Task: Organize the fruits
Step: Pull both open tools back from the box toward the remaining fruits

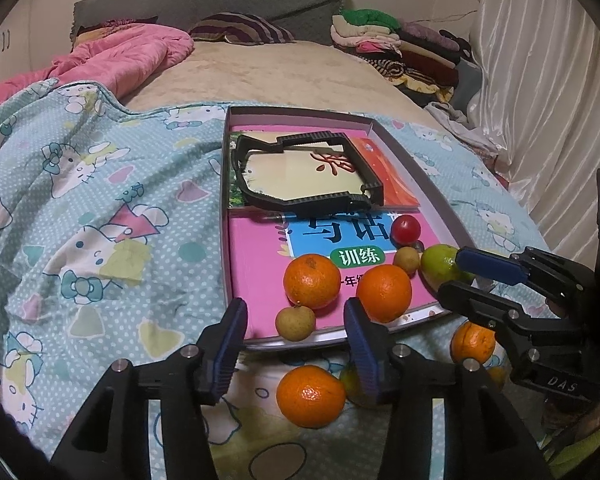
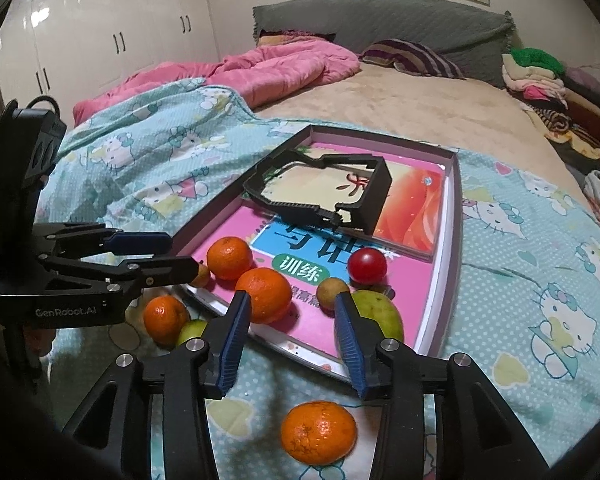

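Note:
A shallow box tray (image 1: 225, 184) (image 2: 452, 240) lies on the bed, holding books and a black plastic frame (image 1: 304, 172) (image 2: 320, 196). In its near end sit two oranges (image 1: 312, 280) (image 1: 384, 292), a red fruit (image 1: 406, 229) (image 2: 367, 266), two small tan fruits (image 1: 295, 322) (image 1: 407, 259) and a green fruit (image 1: 440, 264) (image 2: 380, 312). On the blanket outside lie an orange (image 1: 310, 396) (image 2: 162, 318), another orange (image 1: 472, 342) (image 2: 318, 432) and a small green fruit (image 2: 192, 330). My left gripper (image 1: 296, 344) (image 2: 176, 256) is open and empty over the tray's near edge. My right gripper (image 2: 290, 344) (image 1: 460, 276) is open and empty.
A Hello Kitty blanket (image 1: 100, 208) covers the near bed. A pink quilt (image 1: 132, 56) lies at the far left, folded clothes (image 1: 400, 44) at the far right, a white curtain (image 1: 540, 80) on the right, and white cupboards (image 2: 100, 32) beyond the bed.

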Motion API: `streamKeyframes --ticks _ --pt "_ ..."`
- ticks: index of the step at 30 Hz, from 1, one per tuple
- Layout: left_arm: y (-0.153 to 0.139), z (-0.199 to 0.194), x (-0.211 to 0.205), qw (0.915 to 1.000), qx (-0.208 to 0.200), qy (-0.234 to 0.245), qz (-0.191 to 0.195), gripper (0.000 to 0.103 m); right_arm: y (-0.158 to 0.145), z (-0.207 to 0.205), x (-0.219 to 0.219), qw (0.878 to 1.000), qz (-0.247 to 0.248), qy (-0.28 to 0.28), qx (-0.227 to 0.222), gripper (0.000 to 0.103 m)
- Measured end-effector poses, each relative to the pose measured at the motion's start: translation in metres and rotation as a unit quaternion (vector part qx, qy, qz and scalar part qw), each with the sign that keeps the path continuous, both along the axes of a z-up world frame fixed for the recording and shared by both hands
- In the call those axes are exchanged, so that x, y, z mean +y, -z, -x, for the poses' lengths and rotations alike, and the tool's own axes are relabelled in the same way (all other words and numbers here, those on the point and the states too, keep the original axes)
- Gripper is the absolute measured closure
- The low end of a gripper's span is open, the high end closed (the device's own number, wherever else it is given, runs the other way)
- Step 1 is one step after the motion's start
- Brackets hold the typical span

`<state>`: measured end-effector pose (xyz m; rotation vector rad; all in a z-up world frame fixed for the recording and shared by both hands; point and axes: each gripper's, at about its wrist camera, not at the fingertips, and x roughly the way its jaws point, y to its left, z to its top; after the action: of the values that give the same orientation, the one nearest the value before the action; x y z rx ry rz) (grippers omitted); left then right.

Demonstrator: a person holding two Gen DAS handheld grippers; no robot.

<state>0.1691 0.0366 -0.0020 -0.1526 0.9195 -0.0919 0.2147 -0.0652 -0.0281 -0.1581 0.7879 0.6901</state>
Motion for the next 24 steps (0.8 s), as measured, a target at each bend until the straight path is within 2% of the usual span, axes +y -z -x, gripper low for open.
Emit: streamKeyframes --ticks 4,11,15,24 --pt "-0.003 0.002 -0.001 1.0000 -0.003 -0.001 -0.003 0.043 -0.002 0.000 -0.003 1.000 -0.001 0.007 -0.005 0.052" --pt "-0.008 0.005 -0.001 1.0000 -0.007 -0.003 -0.002 0.038 -0.007 0.001 -0.008 1.000 -0.005 0.018 -0.014 0.046" --pt "-0.012 0.007 0.000 0.9999 -0.012 -0.011 -0.003 0.029 -0.011 0.001 -0.014 0.999 -0.012 0.027 -0.018 0.041" --pt "-0.021 0.010 -0.003 0.9997 -0.021 -0.014 -0.003 0.019 -0.019 0.000 -0.026 0.998 -0.024 0.046 -0.024 0.035"
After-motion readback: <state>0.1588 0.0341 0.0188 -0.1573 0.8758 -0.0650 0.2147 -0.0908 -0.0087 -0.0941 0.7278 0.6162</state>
